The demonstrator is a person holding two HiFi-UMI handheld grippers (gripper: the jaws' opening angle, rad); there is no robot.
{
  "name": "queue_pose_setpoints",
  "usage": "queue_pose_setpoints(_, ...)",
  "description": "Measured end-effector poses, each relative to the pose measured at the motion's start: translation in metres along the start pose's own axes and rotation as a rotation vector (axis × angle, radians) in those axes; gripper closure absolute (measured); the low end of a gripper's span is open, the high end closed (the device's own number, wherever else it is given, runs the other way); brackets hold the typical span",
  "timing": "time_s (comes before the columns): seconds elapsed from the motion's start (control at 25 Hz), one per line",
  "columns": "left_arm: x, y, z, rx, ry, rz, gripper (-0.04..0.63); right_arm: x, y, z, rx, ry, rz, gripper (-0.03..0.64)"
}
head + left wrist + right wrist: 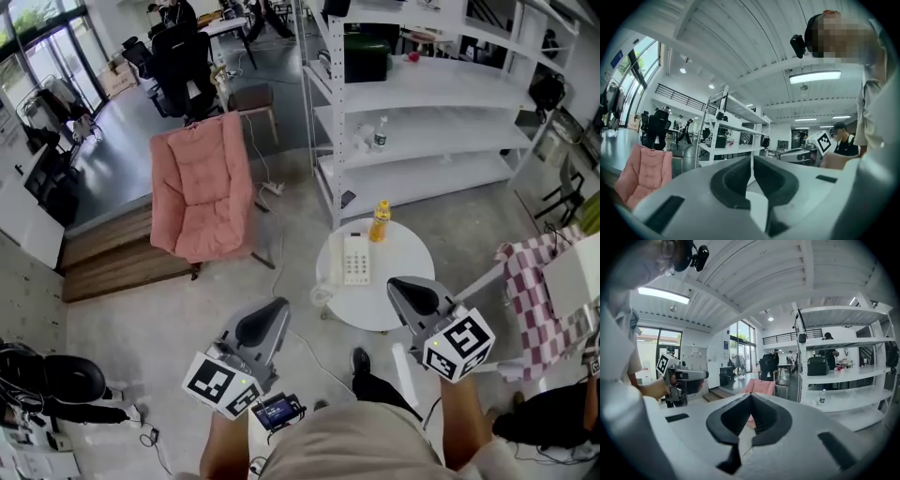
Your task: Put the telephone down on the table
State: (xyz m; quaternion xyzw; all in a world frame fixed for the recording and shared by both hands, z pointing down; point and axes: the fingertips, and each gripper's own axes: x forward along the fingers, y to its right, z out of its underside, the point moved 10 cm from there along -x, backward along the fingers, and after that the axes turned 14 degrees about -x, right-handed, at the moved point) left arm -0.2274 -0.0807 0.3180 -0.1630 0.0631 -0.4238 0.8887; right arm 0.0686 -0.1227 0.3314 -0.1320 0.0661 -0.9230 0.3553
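Note:
A white telephone (pixel 355 259) lies flat on the small round white table (pixel 412 272), handset on its left side. My left gripper (pixel 269 319) is held up well short of the table, to its left, jaws shut with nothing between them. My right gripper (pixel 410 292) hangs over the table's near right edge, also shut and empty. In the left gripper view the jaws (pixel 751 174) meet and point level at the shelving. The right gripper view shows the same closed jaws (pixel 751 416) aimed toward the pink chair.
An orange bottle (pixel 380 221) stands on the table behind the telephone. A pink padded chair (pixel 201 187) sits at the left, white metal shelving (pixel 422 112) behind the table, a checked cloth (pixel 536 291) on the right. Cables trail on the floor.

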Motion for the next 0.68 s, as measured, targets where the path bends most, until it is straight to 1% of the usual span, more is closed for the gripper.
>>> queue_pose_setpoints(0.44, -0.029, 0.023, 0.004, 0.015, 0.006, 0.019, 0.575, -0.031, -0.030, -0.016, -0.042, 0.012, -0.002, 0.627)
queue_pose_setpoints(0.68, -0.033, 0.030, 0.009, 0.015, 0.003, 0.009, 0.575, -0.039, -0.030, -0.014, -0.044, 0.011, -0.005, 0.627)
